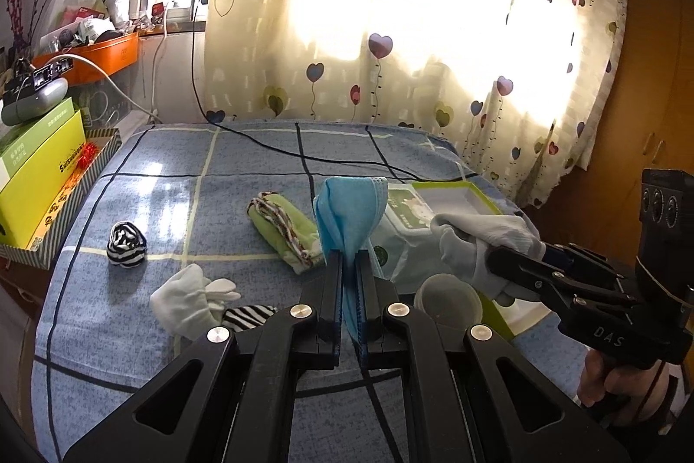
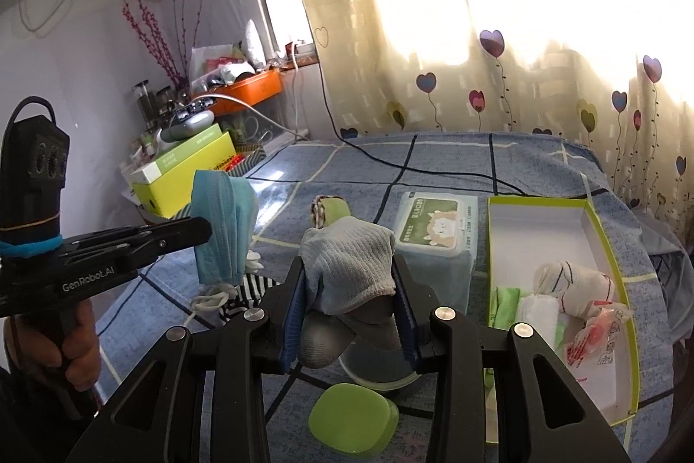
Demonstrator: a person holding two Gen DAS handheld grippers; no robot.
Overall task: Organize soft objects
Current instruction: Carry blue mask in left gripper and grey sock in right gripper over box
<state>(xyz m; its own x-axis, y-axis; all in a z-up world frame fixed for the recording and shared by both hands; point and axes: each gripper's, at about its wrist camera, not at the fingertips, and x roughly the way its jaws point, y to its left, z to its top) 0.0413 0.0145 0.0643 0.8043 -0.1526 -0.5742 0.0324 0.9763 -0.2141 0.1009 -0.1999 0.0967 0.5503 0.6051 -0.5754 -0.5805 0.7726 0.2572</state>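
My left gripper [image 1: 348, 261] is shut on a blue face mask [image 1: 349, 211] and holds it above the bed; it also shows in the right wrist view [image 2: 223, 224]. My right gripper [image 2: 350, 280] is shut on a white knit glove [image 2: 349, 265], seen from the side in the left wrist view [image 1: 481, 241]. On the blue checked bedspread [image 1: 173, 202] lie a green rolled cloth [image 1: 286, 233], a striped sock ball [image 1: 126, 244], a white glove [image 1: 191, 296] and a striped sock [image 1: 247, 316]. A green-rimmed open box [image 2: 607, 246] at the right holds several soft items [image 2: 572, 285].
A wet-wipes pack [image 2: 438, 228] lies beside the box. A round clear container [image 1: 447, 300] and a green lid [image 2: 353, 417] lie near my grippers. A black cable [image 1: 303, 155] crosses the bed. Yellow-green boxes [image 1: 39, 163] stand at the left; a curtain [image 1: 433, 29] hangs behind.
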